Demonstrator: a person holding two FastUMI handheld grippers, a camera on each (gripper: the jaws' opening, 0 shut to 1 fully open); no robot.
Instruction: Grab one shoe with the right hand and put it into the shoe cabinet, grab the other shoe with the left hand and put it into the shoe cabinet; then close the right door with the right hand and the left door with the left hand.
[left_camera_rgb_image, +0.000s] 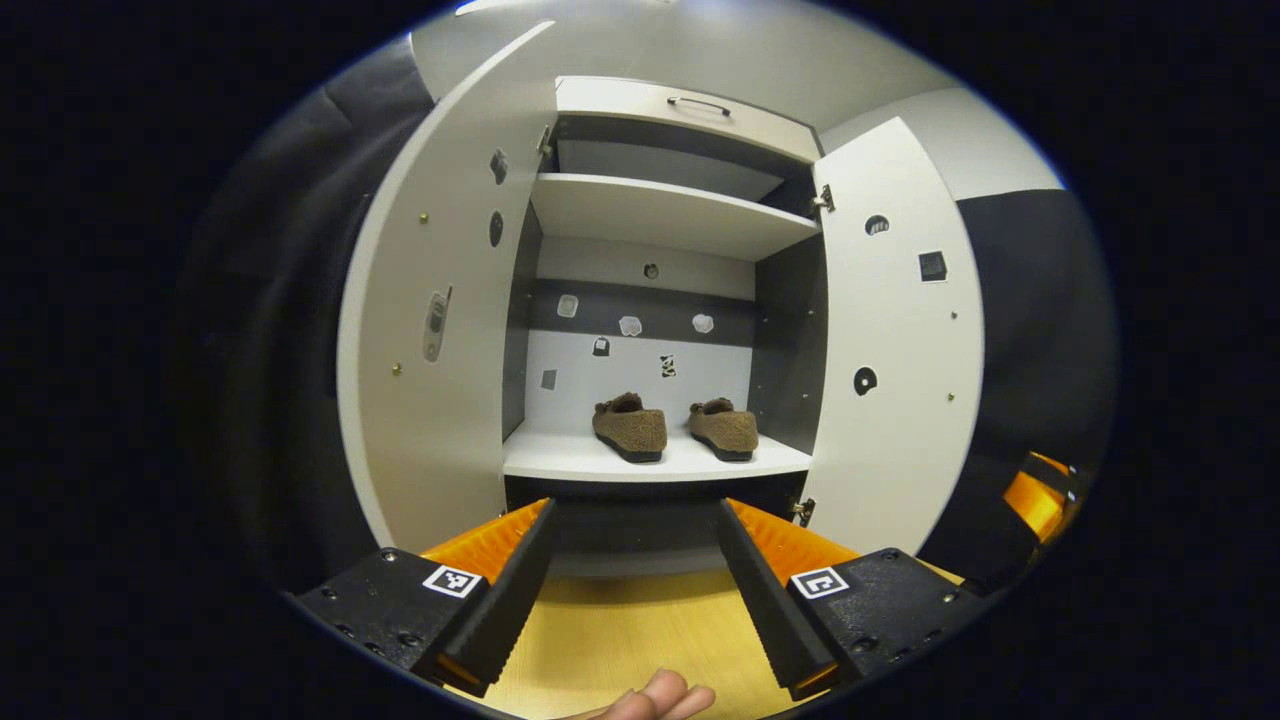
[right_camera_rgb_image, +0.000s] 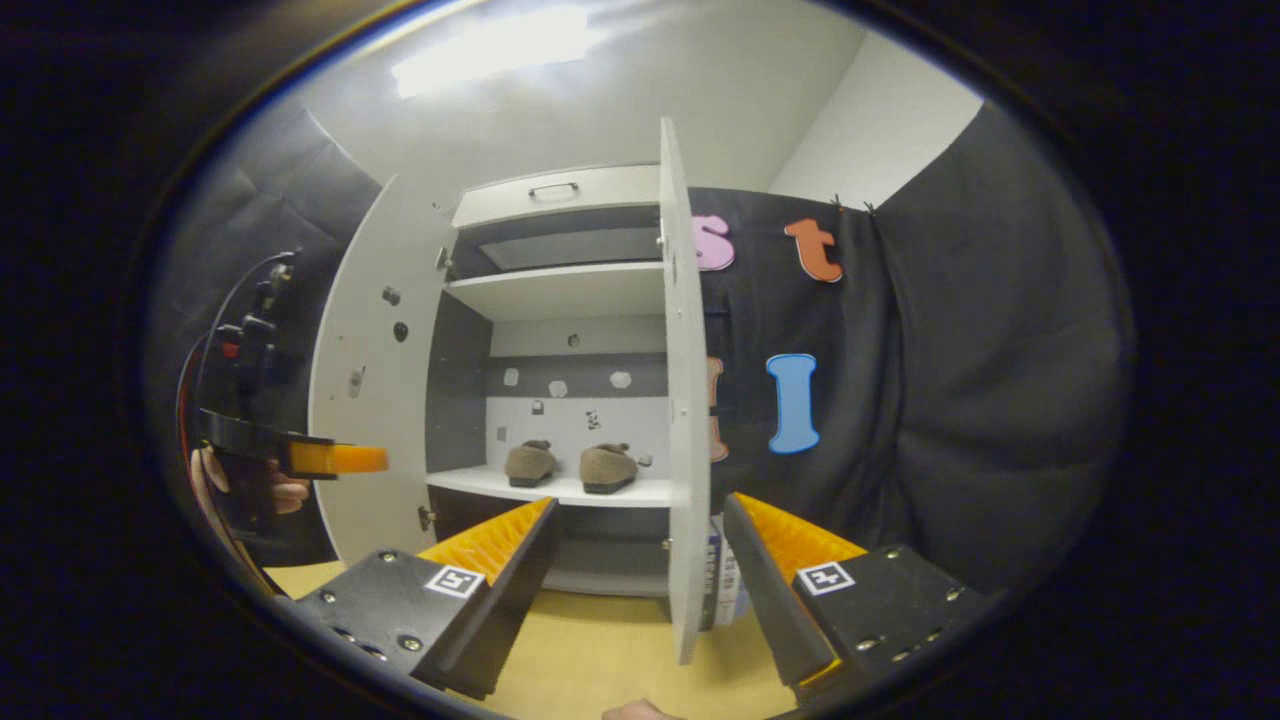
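Two brown shoes, the left shoe (left_camera_rgb_image: 630, 427) and right shoe (left_camera_rgb_image: 723, 428), sit side by side on the lower shelf (left_camera_rgb_image: 560, 462) of the shoe cabinet (left_camera_rgb_image: 690, 110). Two doors, left door (left_camera_rgb_image: 440, 330) and right door (left_camera_rgb_image: 895, 350), both hang wide open. The left gripper (left_camera_rgb_image: 635, 585) and the right gripper (right_camera_rgb_image: 640, 580) both have fingers spread, nothing between them, hovering over the wooden floor (left_camera_rgb_image: 610, 640) out front.

Bright overhead glare, sharp, fisheye-curved edges
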